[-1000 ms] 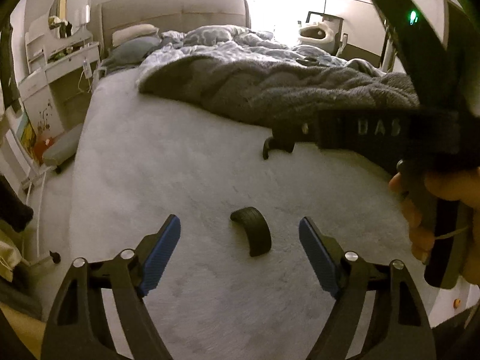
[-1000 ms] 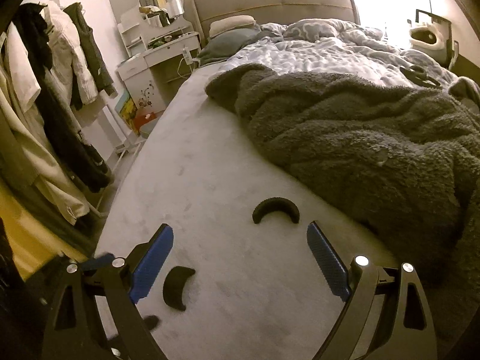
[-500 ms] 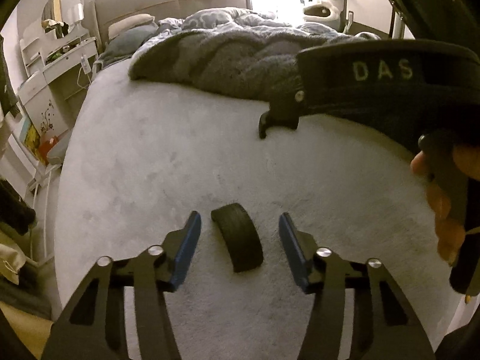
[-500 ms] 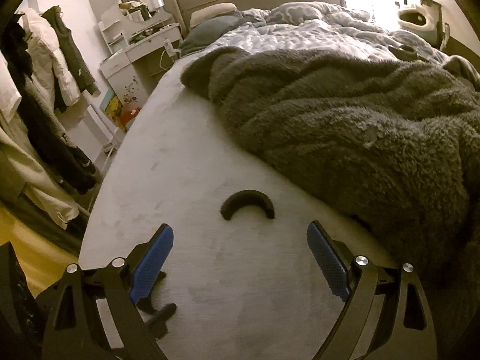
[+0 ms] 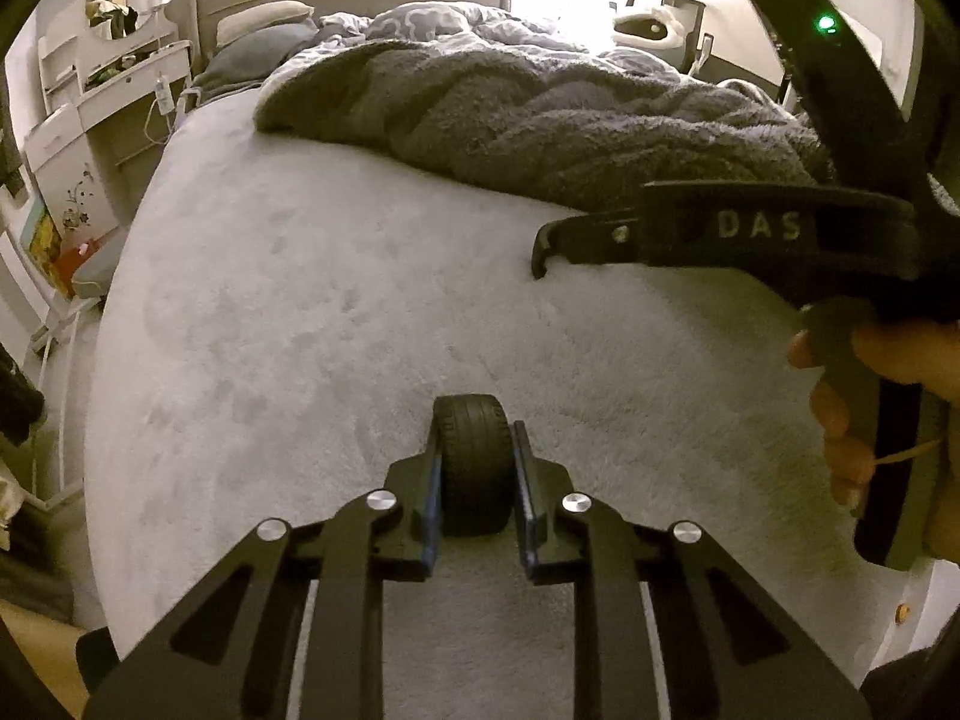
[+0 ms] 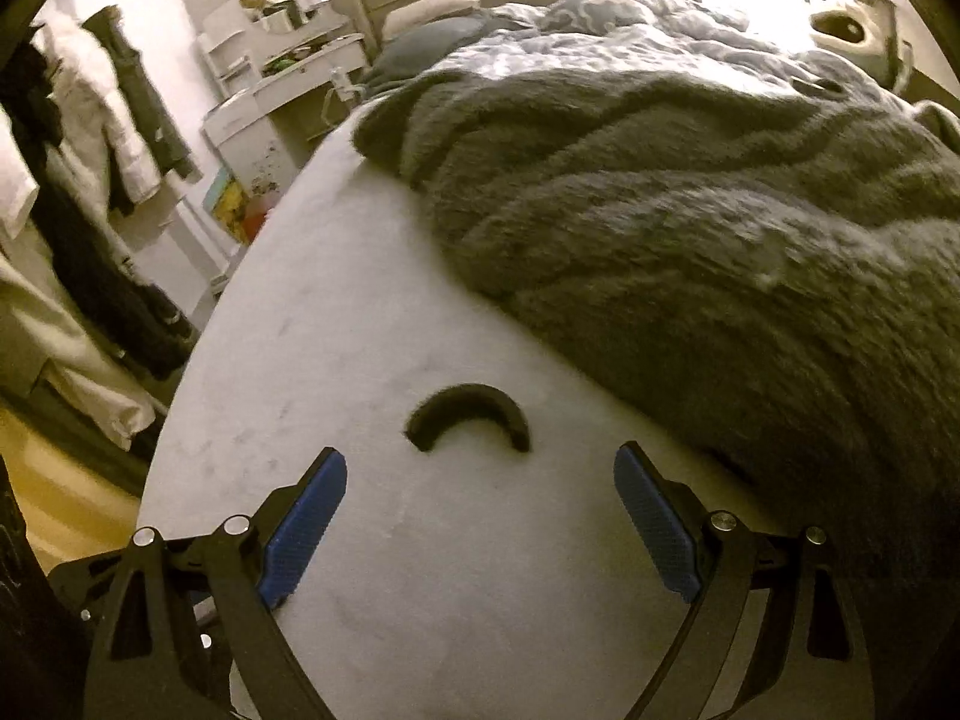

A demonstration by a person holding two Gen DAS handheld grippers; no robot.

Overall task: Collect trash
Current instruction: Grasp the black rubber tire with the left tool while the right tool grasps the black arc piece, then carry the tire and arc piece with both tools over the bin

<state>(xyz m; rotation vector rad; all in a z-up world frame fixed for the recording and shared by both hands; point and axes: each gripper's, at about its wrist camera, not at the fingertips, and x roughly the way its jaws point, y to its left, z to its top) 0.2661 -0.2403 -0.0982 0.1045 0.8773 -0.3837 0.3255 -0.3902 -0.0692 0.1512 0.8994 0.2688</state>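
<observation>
A curved black rubber piece with tyre-like tread (image 5: 474, 462) lies on the pale grey bed sheet (image 5: 300, 300). My left gripper (image 5: 475, 480) is shut on it, blue pads on both its sides. A second curved black piece (image 6: 469, 414) lies on the sheet (image 6: 420, 570) in the right wrist view, arched upward. My right gripper (image 6: 480, 516) is open and empty, its pads just short of that piece on either side. The right gripper body (image 5: 750, 234) and the hand holding it show at the right of the left wrist view.
A dark grey fleece blanket (image 6: 720, 228) is bunched on the bed just behind and right of the second piece. A white dressing table (image 5: 102, 102) with mirror stands left of the bed. Clothes (image 6: 90, 180) hang at the far left. The bed edge drops off to the left.
My left gripper moved forward and closed on the tread piece, which was lying loose between open pads. My right gripper moved closer to the arched piece and stayed open.
</observation>
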